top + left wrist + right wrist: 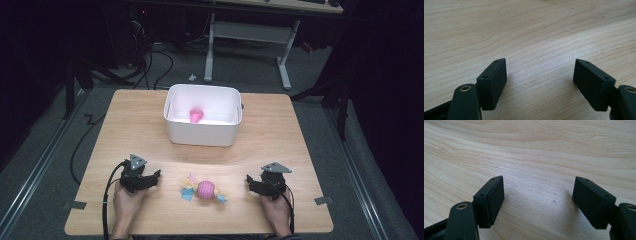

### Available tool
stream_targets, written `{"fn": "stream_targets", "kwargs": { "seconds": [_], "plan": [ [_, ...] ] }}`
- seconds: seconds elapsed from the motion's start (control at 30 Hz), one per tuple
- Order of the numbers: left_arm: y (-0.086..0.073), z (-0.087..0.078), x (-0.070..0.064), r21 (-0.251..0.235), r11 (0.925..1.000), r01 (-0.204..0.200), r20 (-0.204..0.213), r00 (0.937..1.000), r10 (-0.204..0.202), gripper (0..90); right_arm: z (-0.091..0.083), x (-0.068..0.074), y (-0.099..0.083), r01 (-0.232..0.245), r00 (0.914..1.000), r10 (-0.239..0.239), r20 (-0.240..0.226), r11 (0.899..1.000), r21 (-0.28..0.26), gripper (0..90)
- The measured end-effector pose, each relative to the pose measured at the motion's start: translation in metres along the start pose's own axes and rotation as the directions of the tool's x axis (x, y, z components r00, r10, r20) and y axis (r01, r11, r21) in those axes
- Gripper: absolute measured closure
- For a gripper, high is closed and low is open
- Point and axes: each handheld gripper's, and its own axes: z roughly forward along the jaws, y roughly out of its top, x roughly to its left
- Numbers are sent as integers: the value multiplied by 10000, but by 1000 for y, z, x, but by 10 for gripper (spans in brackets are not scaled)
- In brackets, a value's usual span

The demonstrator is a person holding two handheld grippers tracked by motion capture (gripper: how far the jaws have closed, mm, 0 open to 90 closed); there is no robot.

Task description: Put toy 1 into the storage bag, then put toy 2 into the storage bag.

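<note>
A pink ball toy with coloured cloth tails lies on the wooden table near its front edge, between the two hands. My left gripper rests on the table to the toy's left, open, jaws wide apart over bare wood. To the toy's right my right gripper also rests on the table, open with nothing between its jaws. A white bin stands at the middle back of the table with a pink object inside it.
Cables trail from both grippers toward the front edge. Grey tape tabs mark the table's front corners. Beyond the table stand a white desk frame and loose floor cables.
</note>
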Motion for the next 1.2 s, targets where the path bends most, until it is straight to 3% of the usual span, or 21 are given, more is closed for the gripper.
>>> {"fn": "stream_targets", "kwargs": {
  "seconds": [0.37,0.53,0.73,0.97,1.1,1.2],
  "plan": [
    [0,1,0,6,10000,56,-92,9999,-56,258,0,0,0,32,10000,-31,-85,10000,51,233],
    [0,1,1,23,10000,97,-140,9999,-97,239,0,0,1,397,9982,-388,-449,9991,172,205],
    [0,1,0,34,9999,101,-152,9998,-100,234,-4,3,1,498,9922,-498,-1145,9988,-29,259],
    [0,1,0,44,9999,93,-141,9999,-92,232,-19,14,6,677,9745,-802,-2097,9955,-665,282],
    [0,1,0,52,9999,88,-145,9999,-87,231,-25,21,12,880,9593,-1098,-2601,9917,-939,288],
    [0,1,0,56,9999,106,-144,9998,-105,231,-30,27,16,1077,9423,-1411,-3036,9864,-1241,292]
  ]
}}
